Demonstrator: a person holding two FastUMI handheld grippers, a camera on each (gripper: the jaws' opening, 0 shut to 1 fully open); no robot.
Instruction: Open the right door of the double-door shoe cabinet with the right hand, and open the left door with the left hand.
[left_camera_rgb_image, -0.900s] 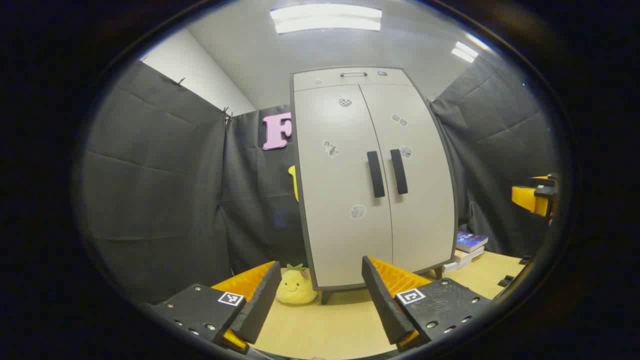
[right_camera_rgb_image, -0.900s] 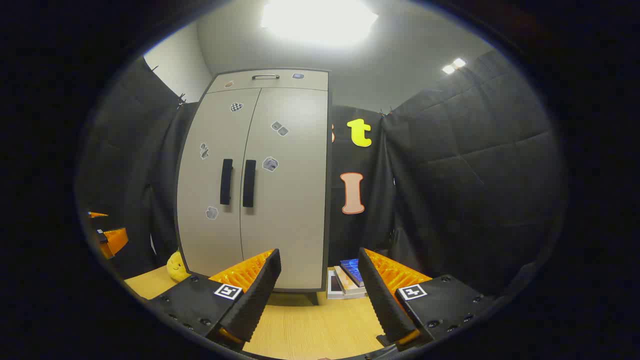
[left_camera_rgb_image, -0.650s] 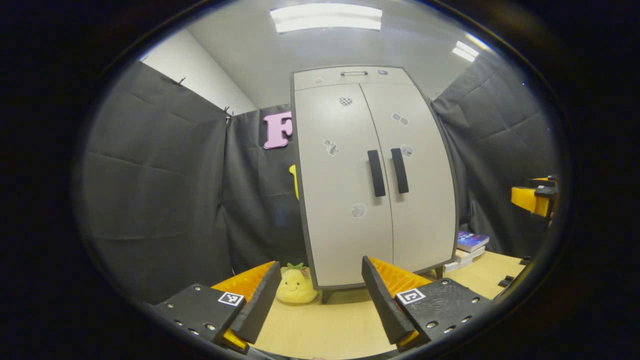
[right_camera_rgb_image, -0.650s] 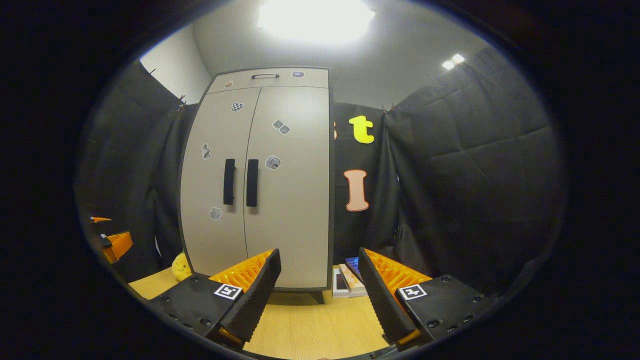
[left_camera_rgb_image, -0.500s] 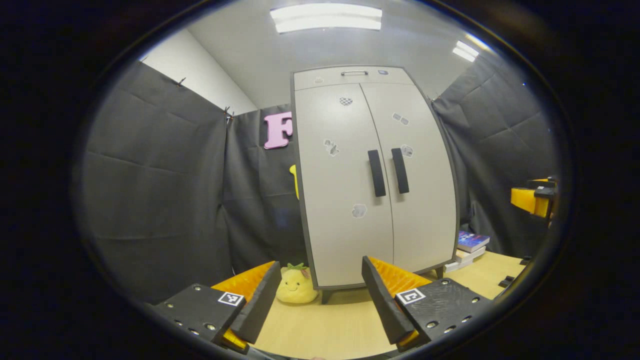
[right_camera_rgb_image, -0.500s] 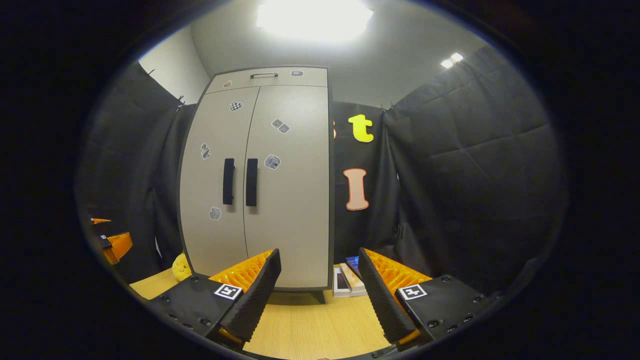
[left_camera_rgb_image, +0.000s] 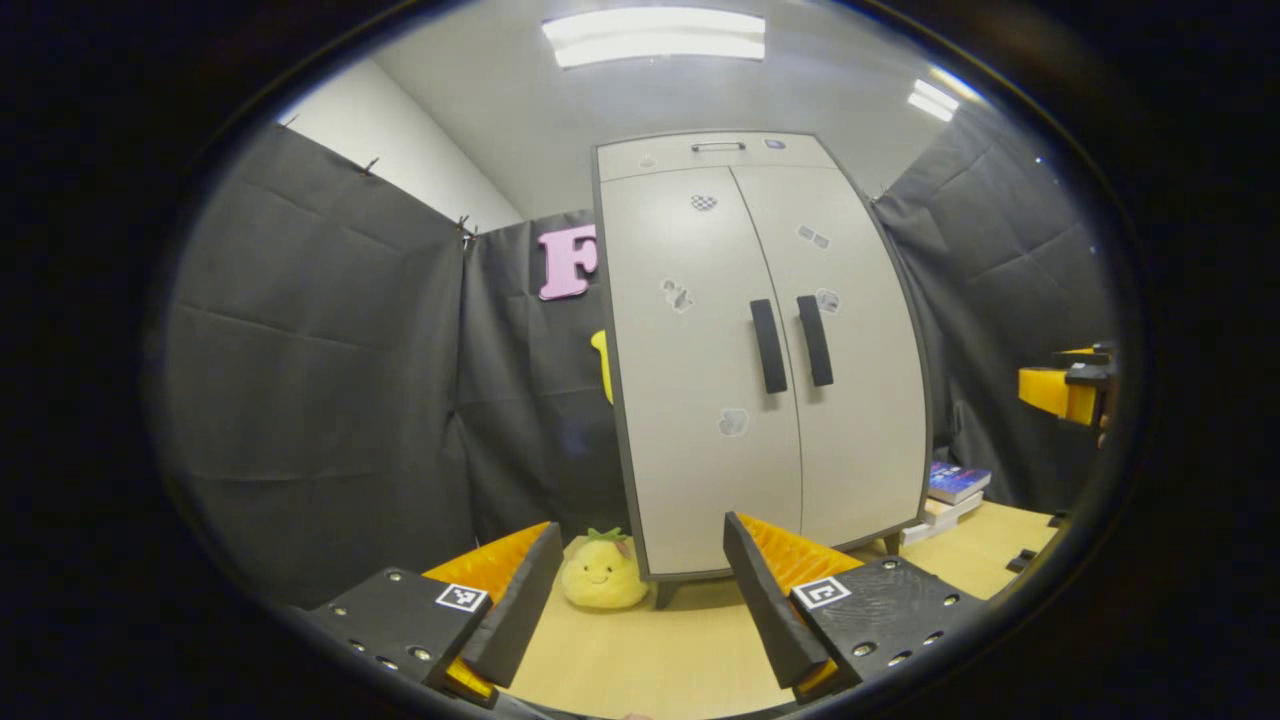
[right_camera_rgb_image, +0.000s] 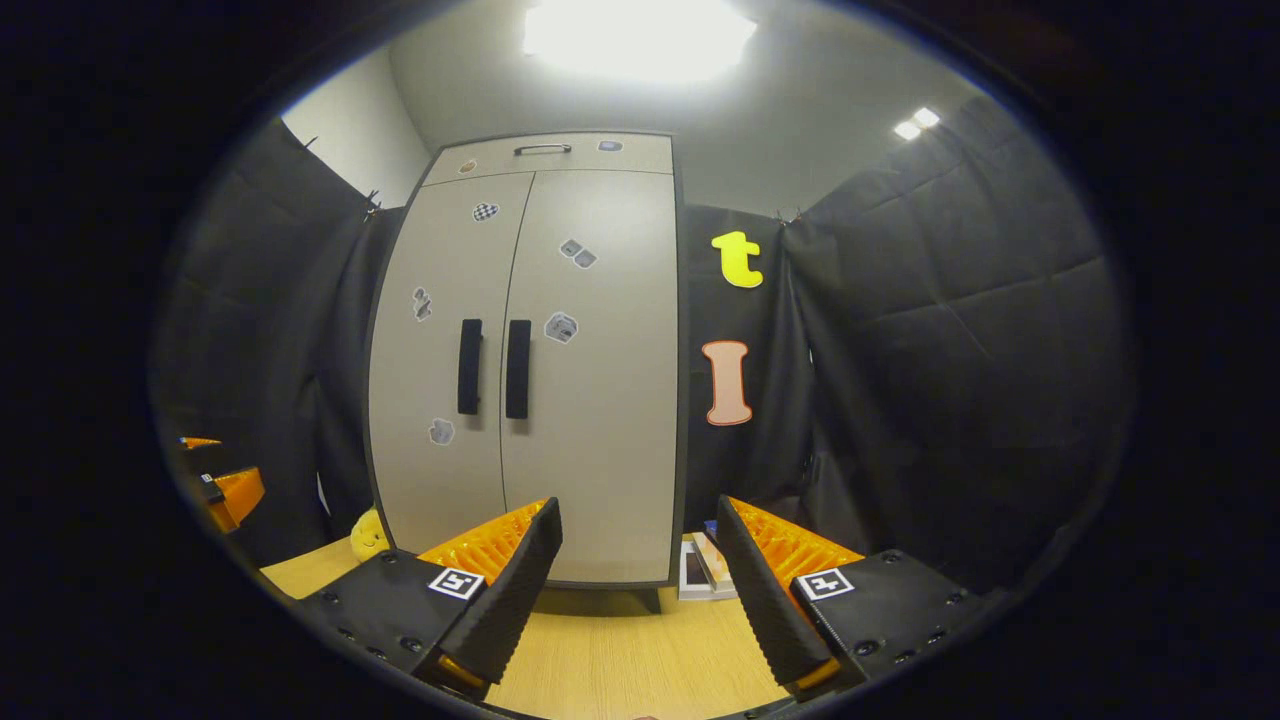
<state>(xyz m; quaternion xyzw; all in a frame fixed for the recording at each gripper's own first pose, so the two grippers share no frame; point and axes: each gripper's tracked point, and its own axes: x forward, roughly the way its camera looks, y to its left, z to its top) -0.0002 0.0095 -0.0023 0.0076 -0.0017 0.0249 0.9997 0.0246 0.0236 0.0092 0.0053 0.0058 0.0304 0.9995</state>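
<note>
Both grippers, left (left_camera_rgb_image: 637, 570) and right (right_camera_rgb_image: 640, 565), are hovering with fingers spread wide, well apart from the shoe cabinet (left_camera_rgb_image: 700, 400), whose 2 doors are sitting closed.

Pale wood table (left_camera_rgb_image: 680, 660) runs under my view, grain lines visible in the right gripper view (right_camera_rgb_image: 620, 660). Standing directly on it: the shoe cabinet (left_camera_rgb_image: 760, 380), raised on short dark feet, a strip of shadow beneath its base. Just left of the cabinet, a yellow pineapple plush (left_camera_rgb_image: 603, 575) sits on the wood, close to the cabinet's front corner. On the cabinet's other side, a small stack of books (left_camera_rgb_image: 950, 490) lies flat on the table, near the cabinet's foot. Small dark object (left_camera_rgb_image: 1020, 560) at the table's far right edge; cannot tell what it is.
</note>
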